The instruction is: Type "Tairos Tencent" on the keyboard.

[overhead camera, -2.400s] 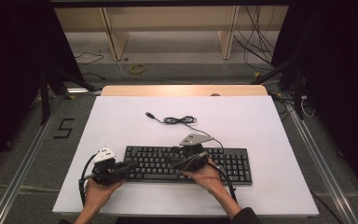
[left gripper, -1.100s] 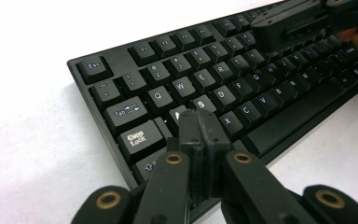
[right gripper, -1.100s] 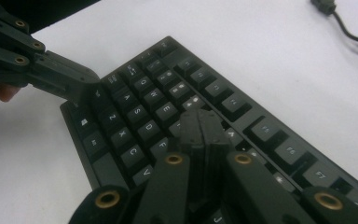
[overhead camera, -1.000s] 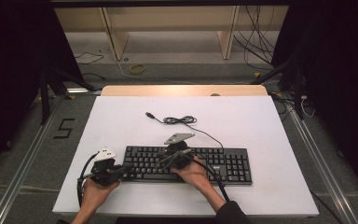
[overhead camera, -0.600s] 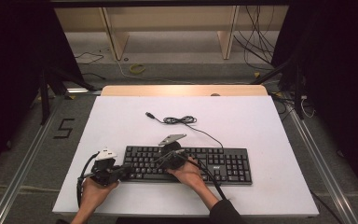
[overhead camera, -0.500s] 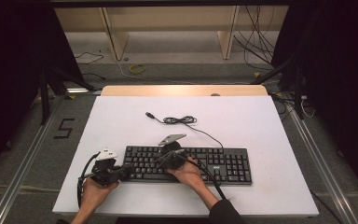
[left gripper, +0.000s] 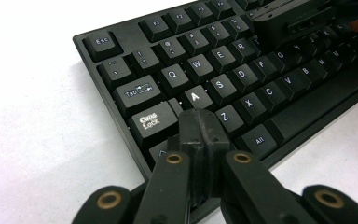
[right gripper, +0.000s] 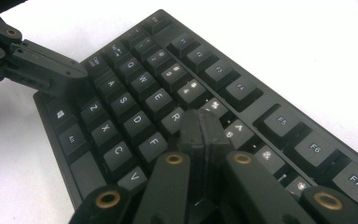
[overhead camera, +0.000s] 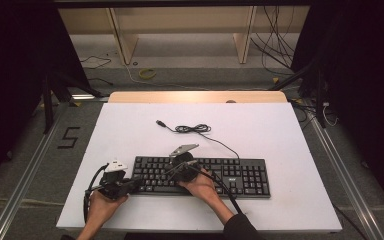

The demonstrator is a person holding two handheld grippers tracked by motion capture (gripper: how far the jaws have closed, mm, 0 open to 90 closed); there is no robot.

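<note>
- As both hands rest at the near edge of the white table, the high view has the black keyboard lying flat across the near half, long side toward the person.
- Same view: left gripper sits at the kbd's left end, right gripper over the left-centre keys, close to each other. Kbd's cable runs off the back edge to a loose coil w/ the USB plug lying free on the table, well apart from both hands.
- Left gripper view: left gripper has its jaws pressed flat together, nothing between them; tip is down at the Shift row, just below the A key and beside Caps Lock. Can't tell if it's actually pressing a key. Right gripper shows top right, over the upper rows.
- Right gripper view: right gripper also fully closed on itself, holding nothing; tip sits among the upper letter keys just right of the R key, between that and the number row. Left gripper comes in from the left, over the kbd's left edge.
</note>
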